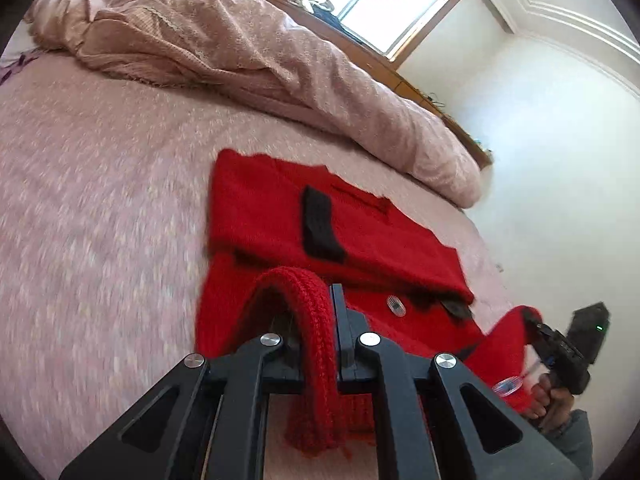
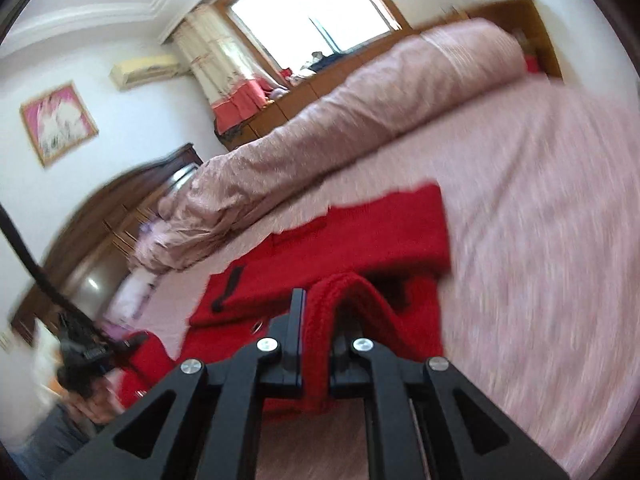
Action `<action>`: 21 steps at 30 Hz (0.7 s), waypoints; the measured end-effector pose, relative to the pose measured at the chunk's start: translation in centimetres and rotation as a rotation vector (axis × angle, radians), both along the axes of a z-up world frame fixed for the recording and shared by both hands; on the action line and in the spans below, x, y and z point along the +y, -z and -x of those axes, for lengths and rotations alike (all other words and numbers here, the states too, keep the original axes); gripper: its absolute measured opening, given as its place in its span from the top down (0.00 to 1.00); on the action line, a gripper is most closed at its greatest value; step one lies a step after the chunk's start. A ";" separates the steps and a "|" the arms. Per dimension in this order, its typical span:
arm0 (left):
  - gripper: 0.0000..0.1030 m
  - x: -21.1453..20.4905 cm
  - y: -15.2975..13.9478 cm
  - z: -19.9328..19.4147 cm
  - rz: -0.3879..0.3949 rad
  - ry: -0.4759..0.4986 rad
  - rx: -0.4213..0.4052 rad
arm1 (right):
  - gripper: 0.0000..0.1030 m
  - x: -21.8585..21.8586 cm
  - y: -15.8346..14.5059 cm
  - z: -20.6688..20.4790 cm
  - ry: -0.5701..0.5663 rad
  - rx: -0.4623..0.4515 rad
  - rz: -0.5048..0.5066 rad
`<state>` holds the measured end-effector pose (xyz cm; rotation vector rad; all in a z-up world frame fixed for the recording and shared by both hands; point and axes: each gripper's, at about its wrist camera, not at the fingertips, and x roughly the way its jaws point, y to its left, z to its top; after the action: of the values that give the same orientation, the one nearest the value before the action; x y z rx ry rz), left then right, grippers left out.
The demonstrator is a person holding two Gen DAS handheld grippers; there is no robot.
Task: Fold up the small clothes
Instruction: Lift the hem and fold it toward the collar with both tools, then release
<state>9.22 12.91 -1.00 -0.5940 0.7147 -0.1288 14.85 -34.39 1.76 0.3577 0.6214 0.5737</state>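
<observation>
A: Left gripper [image 1: 316, 320] first. Fingers?

B: Nearly closed, clenched on a ribbed hem of the red knitted sweater [image 1: 360, 236]. The knit arches up over the inner finger [image 1: 338, 320] and hangs down between the two, lifted off the bed.

A: Where does the rest of the sweater lie?

B: Flat on the pink bedspread [image 1: 100, 200], partly folded: an upper layer with a black band [image 1: 320, 228] lies over the lower one, where a clear button [image 1: 395, 305] shows. Its far edge runs near the rolled pink quilt [image 1: 320, 80], not touching it.

A: Open room on that side?

B: Broad bare bedspread left of the sweater. To the right, the bed edge is close, with white wall beyond.

A: Right gripper [image 2: 320, 320]?

B: Same story: fingers narrowed to a thin gap, pinching a raised red hem that drapes over them. The left wrist view shows it at the sweater's other lower corner [image 1: 540, 330], a hand [image 1: 554, 396] on its handle.

A: Room around it?

B: Bedspread stretches wide to its right, blurred. Quilt roll [image 2: 360, 120] beyond the sweater [image 2: 360, 232]; dark wooden headboard [image 2: 116, 204] at left.
</observation>
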 end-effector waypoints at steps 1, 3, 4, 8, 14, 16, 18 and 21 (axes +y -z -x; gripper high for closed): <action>0.98 0.3 0.1 -1.2 -0.007 -0.006 -0.001 | 0.92 0.6 -0.2 -0.5 -0.003 -0.022 0.034; 0.98 0.8 0.2 -3.3 -0.013 -0.020 -0.004 | 0.93 1.7 -0.1 -2.1 -0.004 -0.067 0.111; 0.98 1.2 0.2 -4.5 -0.013 -0.024 -0.015 | 0.93 1.9 0.1 -3.0 0.001 -0.077 0.138; 0.98 2.4 0.6 -7.2 -0.016 -0.057 -0.045 | 0.92 2.1 1.5 -7.4 0.065 -0.042 0.141; 0.98 4.5 0.4 -10.2 0.021 -0.084 -0.083 | 0.92 1.7 1.2 -12.3 0.110 -0.064 0.050; 0.98 4.8 0.2 -11.1 0.021 -0.084 -0.091 | 0.92 2.1 1.3 -13.5 0.117 -0.073 0.057; 0.98 4.8 0.0 -12.0 0.027 -0.075 -0.095 | 0.92 2.3 1.6 -14.7 0.119 -0.067 0.051; 0.98 4.7 -0.1 -12.9 0.006 -0.066 -0.105 | 0.92 2.7 1.8 -16.0 0.113 -0.072 0.041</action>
<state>22.14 17.64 -0.91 -0.6115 0.5928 -0.0998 30.87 -31.67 -0.02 0.3303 0.5395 0.4633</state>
